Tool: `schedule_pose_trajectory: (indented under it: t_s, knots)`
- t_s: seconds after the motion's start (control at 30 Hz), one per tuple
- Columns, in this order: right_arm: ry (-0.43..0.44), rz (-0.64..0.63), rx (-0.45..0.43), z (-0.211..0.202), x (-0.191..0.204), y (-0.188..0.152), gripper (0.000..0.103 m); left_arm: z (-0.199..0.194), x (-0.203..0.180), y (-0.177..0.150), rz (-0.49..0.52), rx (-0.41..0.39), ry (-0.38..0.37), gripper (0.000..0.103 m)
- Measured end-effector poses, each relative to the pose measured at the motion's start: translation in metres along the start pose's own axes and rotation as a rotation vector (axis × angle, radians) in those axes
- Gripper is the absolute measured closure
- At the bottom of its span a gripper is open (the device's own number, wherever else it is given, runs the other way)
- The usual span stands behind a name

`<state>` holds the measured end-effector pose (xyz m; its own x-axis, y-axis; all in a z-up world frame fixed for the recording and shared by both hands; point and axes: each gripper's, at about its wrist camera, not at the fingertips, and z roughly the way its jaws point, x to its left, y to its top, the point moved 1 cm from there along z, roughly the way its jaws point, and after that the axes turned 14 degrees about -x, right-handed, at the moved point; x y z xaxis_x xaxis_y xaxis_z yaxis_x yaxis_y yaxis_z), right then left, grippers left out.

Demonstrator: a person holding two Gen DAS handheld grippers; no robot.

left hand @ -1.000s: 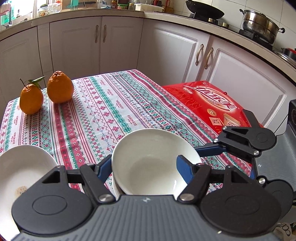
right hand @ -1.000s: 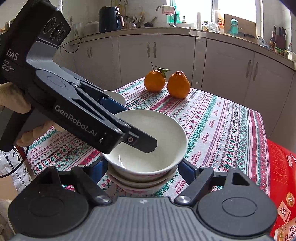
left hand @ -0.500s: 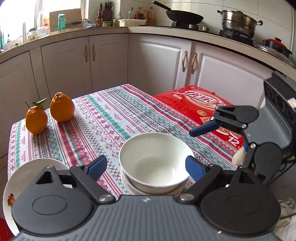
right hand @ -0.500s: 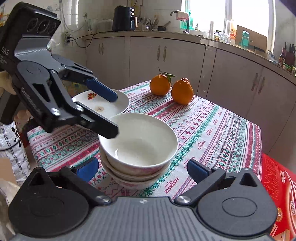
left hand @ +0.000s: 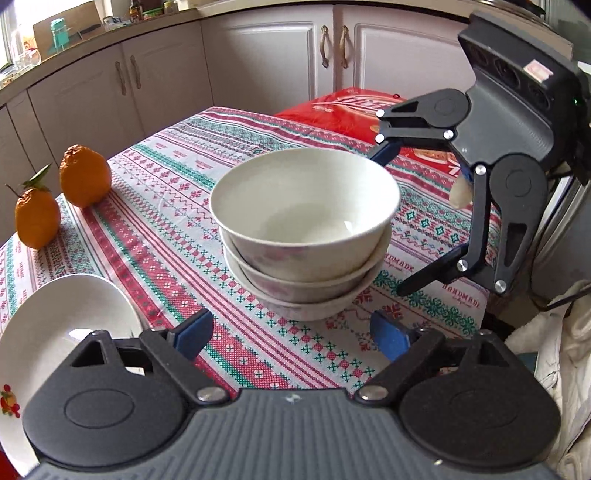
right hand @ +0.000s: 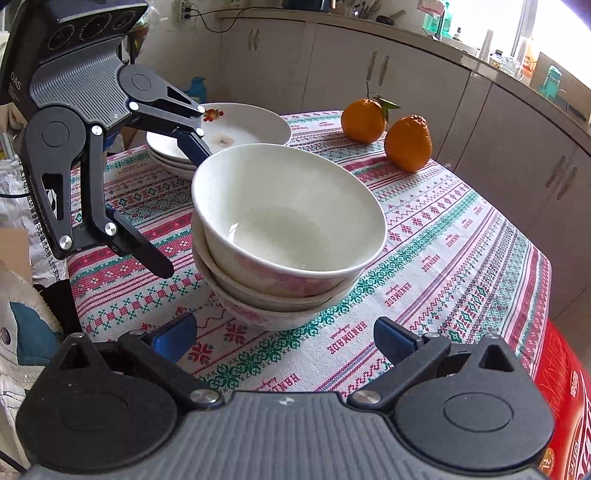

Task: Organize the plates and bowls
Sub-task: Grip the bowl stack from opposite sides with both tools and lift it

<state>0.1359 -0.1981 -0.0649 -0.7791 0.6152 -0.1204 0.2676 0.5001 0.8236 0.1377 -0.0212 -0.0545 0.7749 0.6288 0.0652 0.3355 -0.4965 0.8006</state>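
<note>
- A table draped in a patterned tablecloth (right hand: 461, 236), with red, green and white bands, fills the near ground.
- Two oranges (right hand: 386, 127) sit near its far edge, one with a leaf on its stem.
- White base cabinets (left hand: 258, 70) with metal handles run along the far side under a pale countertop (right hand: 491, 70).
- Daylight pours through a window (right hand: 554, 22) at the far right above the counter, where bottles and a teal container (right hand: 553, 82) stand.
- A red printed box (left hand: 351, 110) lies beyond the table's right edge.
</note>
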Motion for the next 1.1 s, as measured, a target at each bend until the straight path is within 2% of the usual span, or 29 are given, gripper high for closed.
schedule_pose_trajectory:
  t_s: [0.23, 0.4, 0.5, 0.7, 1.1]
  knots:
    - [0.099, -0.063, 0.032, 0.021, -0.011, 0.009, 0.0, 0.018, 0.009, 0.0, 0.057, 0.031, -0.089, 0.013]
    - [0.168, -0.126, 0.066, 0.032, -0.016, 0.018, 0.003, 0.022, 0.005, 0.004, 0.159, 0.043, -0.161, 0.015]
    - [0.195, -0.141, 0.078, 0.035, -0.017, 0.021, 0.005, 0.026, 0.006, 0.006, 0.172, 0.049, -0.207, 0.02]
    - [0.233, -0.127, 0.095, 0.038, -0.019, 0.022, 0.012, 0.034, 0.015, 0.009, 0.174, 0.05, -0.254, 0.025]
    - [0.221, -0.116, 0.103, 0.034, -0.014, 0.024, 0.013, 0.034, 0.016, 0.01, 0.179, 0.044, -0.258, 0.026]
